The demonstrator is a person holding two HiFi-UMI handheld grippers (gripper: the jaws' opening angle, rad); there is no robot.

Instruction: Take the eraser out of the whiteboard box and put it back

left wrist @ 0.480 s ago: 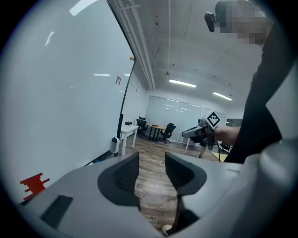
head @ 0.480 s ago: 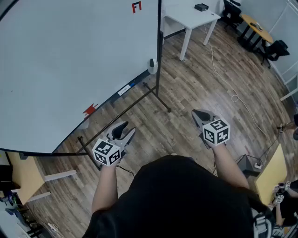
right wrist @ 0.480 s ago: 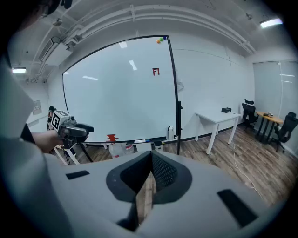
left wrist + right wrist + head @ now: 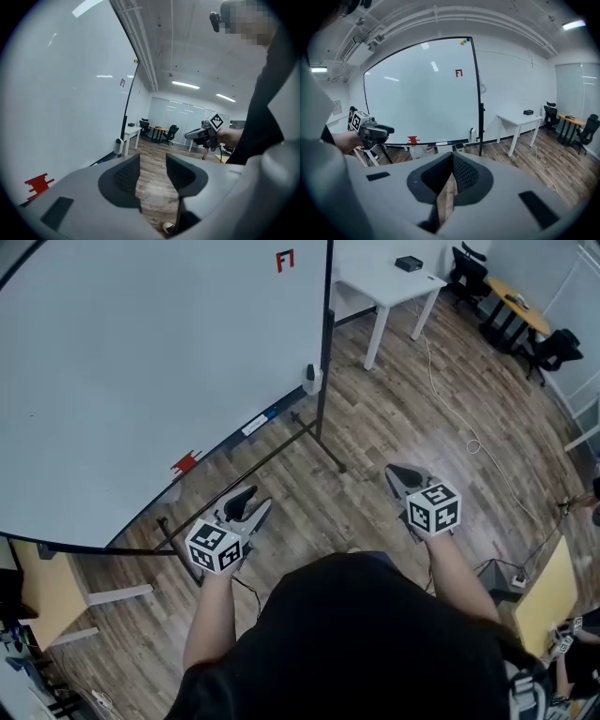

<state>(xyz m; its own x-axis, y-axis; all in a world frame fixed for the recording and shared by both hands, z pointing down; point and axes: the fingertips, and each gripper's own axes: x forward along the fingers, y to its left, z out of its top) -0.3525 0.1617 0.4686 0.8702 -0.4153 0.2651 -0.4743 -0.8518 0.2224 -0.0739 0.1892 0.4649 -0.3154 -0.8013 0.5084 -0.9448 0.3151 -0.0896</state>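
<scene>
The wood-plank floor (image 4: 394, 418) carries everything here. The whiteboard stand's black base bar (image 4: 253, 470) runs along it, and a short cross foot (image 4: 330, 454) angles out from the upright post. Beyond that a white table (image 4: 389, 282) stands on its legs, with a small black box (image 4: 408, 262) on the tabletop. A thin white cable (image 4: 472, 442) trails from beside that table across the planks toward the right. Farther off stand black office chairs (image 4: 466, 263) and a wood-topped desk (image 4: 520, 301). At the right edge a small white object (image 4: 514, 575), possibly a power strip, sits low beside a yellow tabletop (image 4: 544, 601).
</scene>
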